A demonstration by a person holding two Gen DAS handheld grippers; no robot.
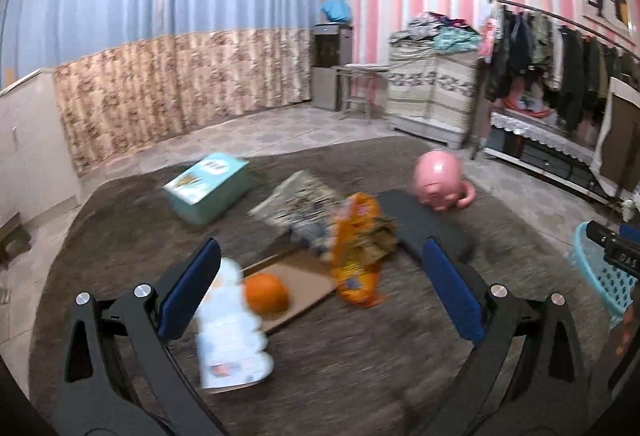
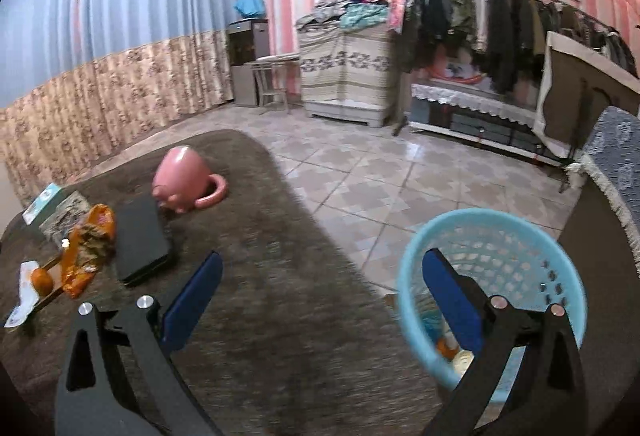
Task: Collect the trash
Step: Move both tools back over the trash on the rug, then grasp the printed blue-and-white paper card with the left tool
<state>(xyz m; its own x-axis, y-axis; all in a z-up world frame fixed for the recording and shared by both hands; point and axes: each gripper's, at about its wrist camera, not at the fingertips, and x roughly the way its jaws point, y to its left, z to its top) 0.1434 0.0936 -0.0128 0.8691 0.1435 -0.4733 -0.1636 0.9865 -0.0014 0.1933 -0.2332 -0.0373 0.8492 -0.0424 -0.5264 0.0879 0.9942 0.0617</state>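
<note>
On the brown cloth-covered table (image 1: 320,376) lies trash: a white-and-blue wrapper (image 1: 232,328), an orange snack bag (image 1: 356,248), a printed foil bag (image 1: 296,199) and an orange fruit (image 1: 266,292) on a cardboard sheet (image 1: 304,276). My left gripper (image 1: 320,292) hovers open above them, holding nothing. A light blue mesh basket (image 2: 492,296) stands on the floor by the table's right edge, with some items inside. My right gripper (image 2: 320,304) is open and empty, its right finger over the basket's rim. The snack bag (image 2: 86,248) and wrapper (image 2: 24,296) lie far left of it.
A teal box (image 1: 208,187), a black flat case (image 1: 420,220) and a pink overturned mug (image 1: 440,181) also sit on the table. Beyond are tiled floor (image 2: 380,179), a clothes rack (image 2: 500,15), a covered cabinet (image 2: 344,71) and a chair back (image 2: 616,155) at right.
</note>
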